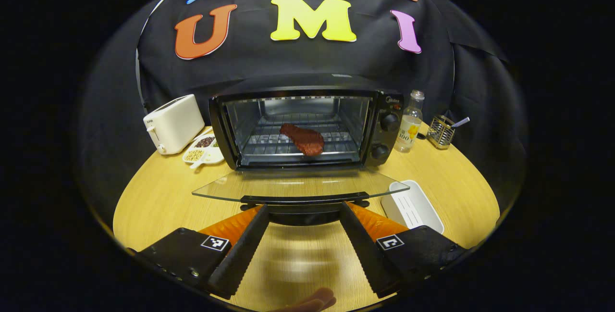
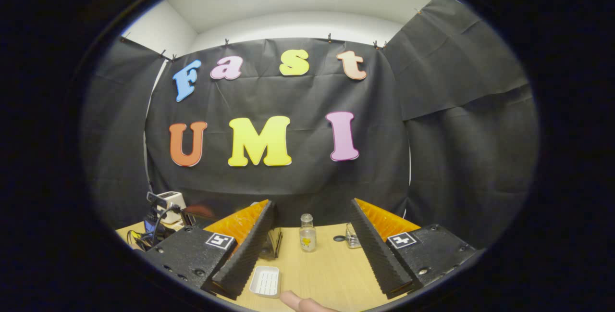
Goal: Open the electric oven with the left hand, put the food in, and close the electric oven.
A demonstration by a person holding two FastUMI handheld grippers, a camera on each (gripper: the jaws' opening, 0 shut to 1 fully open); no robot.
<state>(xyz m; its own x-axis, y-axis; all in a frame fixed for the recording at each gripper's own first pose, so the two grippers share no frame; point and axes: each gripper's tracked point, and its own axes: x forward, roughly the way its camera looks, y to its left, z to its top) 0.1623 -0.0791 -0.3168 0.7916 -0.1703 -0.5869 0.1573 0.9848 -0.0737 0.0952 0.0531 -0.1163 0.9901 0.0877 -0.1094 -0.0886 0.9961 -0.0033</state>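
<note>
In the left gripper view, the left gripper (image 1: 303, 211) points level and forward, its 2 fingers spread wide with nothing between them. A fingertip (image 1: 314, 299) of the holding hand shows at the bottom edge. In the right gripper view, the right gripper (image 2: 312, 208) is raised, its 2 fingers likewise parted and empty, with a fingertip (image 2: 299, 301) below.

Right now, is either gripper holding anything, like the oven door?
No. The left gripper is open just short of the oven door handle, and the right gripper is open with nothing in it.
</note>
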